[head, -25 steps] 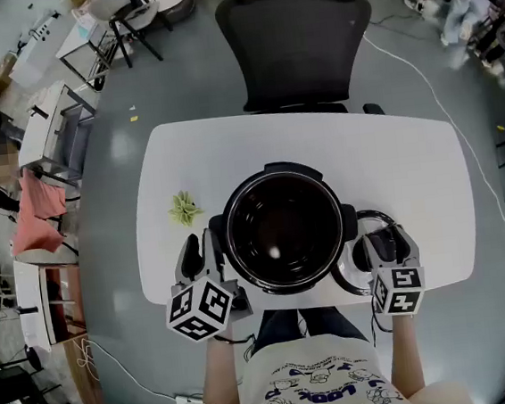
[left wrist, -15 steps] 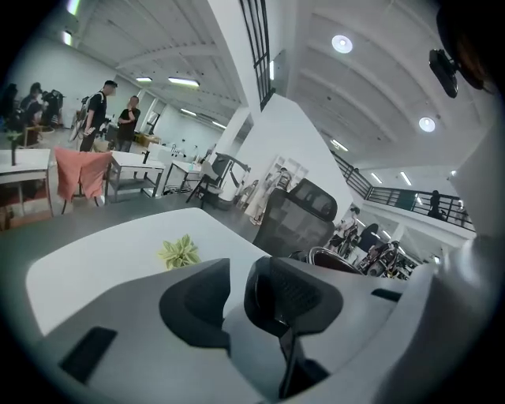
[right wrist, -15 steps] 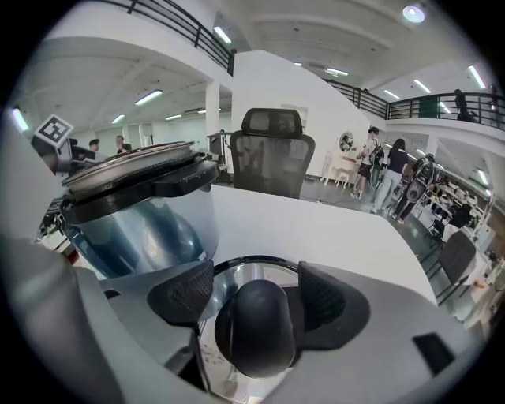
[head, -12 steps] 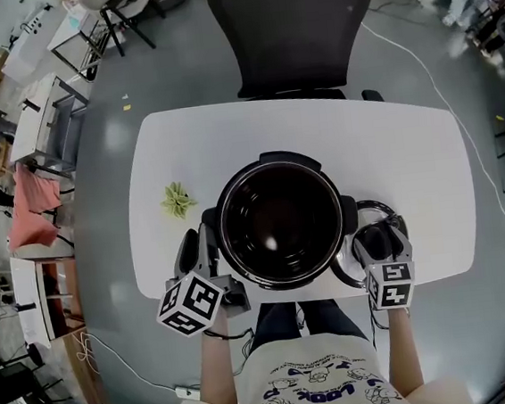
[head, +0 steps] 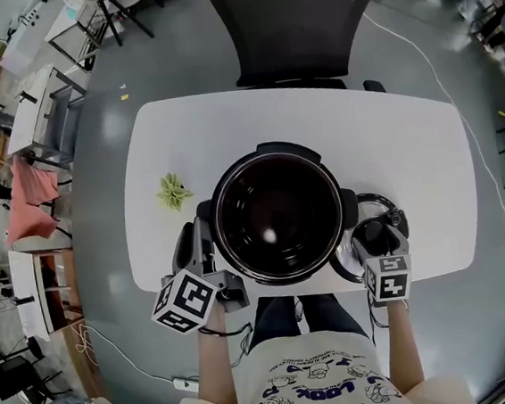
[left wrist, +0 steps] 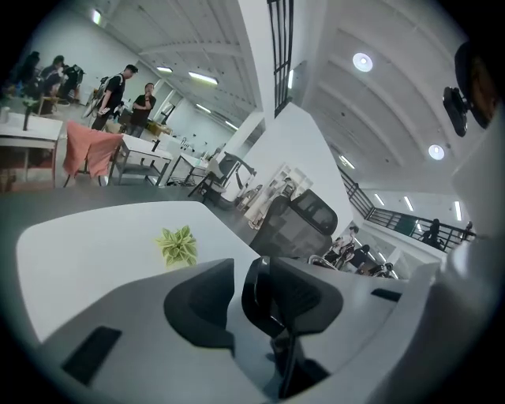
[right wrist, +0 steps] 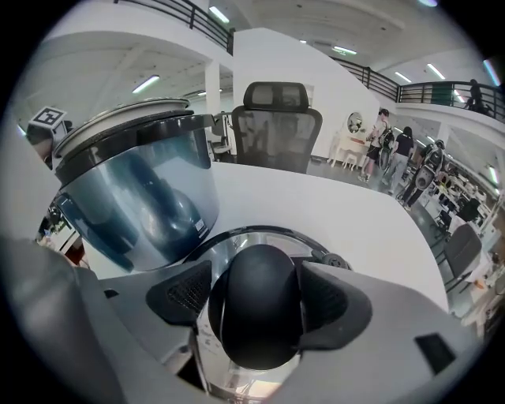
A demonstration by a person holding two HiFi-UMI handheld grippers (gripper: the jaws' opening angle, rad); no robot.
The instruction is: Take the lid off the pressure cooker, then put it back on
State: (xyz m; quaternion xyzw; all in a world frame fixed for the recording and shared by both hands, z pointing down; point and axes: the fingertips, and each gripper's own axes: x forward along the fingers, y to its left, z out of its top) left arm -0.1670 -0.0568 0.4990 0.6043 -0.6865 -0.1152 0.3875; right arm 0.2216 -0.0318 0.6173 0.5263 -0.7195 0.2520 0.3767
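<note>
Count on the white counter (head: 316, 127): one pressure cooker (head: 276, 185), one lid (right wrist: 230, 242), one small green leafy ornament (head: 172, 191). Two grippers are in use. One black office chair (head: 292, 22) stands at the counter's far side.

The cooker stands open at the middle of the counter. The lid lies flat on the counter just beside the cooker, on the person's right, with its black knob (right wrist: 259, 304) up.

Left gripper (head: 198, 243): clamped on the cooker's black side handle (left wrist: 260, 296), at the cooker's left.

Right gripper (head: 382, 235): over the lid, jaws spread wide with the knob between the pads; the jaws have just been opening and are not seen pinching it.

Against the earlier frames: the cooker is open in all of them and the lid is on the same side of it. The right gripper has come lower onto the lid. The left gripper keeps its place on the handle, its marker cube turned slightly. The ornament has not moved.
</note>
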